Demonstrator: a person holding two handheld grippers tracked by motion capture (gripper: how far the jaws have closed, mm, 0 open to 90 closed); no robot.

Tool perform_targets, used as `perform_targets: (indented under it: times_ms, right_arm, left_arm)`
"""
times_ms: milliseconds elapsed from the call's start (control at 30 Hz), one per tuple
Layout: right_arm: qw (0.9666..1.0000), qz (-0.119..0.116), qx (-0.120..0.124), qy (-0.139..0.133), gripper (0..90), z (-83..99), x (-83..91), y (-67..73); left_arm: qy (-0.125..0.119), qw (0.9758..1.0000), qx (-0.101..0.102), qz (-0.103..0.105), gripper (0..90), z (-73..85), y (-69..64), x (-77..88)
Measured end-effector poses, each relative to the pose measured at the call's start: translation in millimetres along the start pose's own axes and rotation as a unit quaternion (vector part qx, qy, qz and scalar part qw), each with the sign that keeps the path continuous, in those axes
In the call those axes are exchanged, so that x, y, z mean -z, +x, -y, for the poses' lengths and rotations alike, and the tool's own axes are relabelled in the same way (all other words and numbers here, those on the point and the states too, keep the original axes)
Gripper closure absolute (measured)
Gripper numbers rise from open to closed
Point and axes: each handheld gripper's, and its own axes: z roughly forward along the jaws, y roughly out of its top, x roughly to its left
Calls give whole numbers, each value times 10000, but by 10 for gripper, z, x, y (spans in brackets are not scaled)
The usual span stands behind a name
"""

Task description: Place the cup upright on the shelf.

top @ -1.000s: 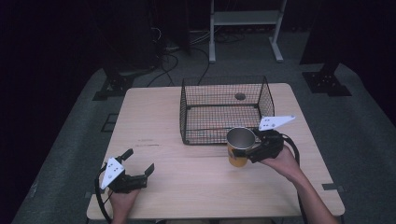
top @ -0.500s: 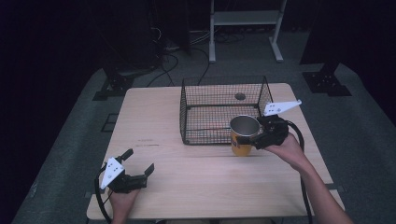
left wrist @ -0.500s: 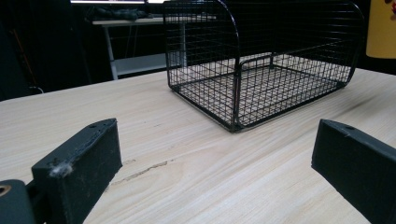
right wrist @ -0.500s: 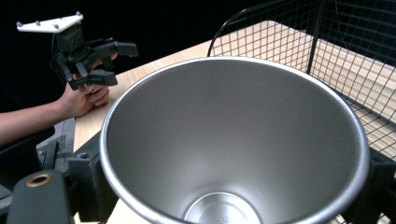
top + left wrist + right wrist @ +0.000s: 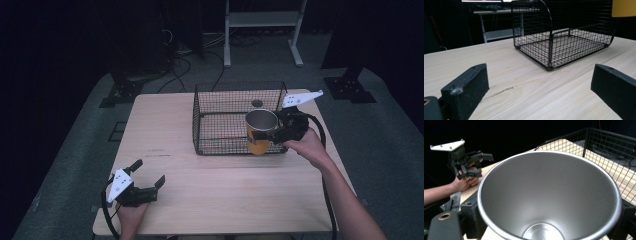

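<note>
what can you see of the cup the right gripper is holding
The cup is a tapered metal tumbler with a yellow outside and a bare, brushed steel inside that is empty. It stands upright and is clamped by the right gripper, whose black jaws press on its wall from both sides. It is held at the near right corner of the black wire basket; whether its base has cleared the rim cannot be told.

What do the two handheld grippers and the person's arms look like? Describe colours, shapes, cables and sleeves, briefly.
Both are black two-jaw tools. The left gripper has blocky, flat-faced black jaws, a white three-cornered plate on top and a black cable looping beneath the hand. The right gripper carries a similar pale plate and trails a thick black cable along the forearm. Both forearms are bare; no sleeves are visible.
</note>
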Motion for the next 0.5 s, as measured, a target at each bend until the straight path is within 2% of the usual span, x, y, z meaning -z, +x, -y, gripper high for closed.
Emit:
perform_targets:
  times_ms: [500]
  right_arm:
    - [10000,38,9,85,121,-274,-117,-186]
  left_arm:
    - [-3,10000,16,4,8,1,4,4]
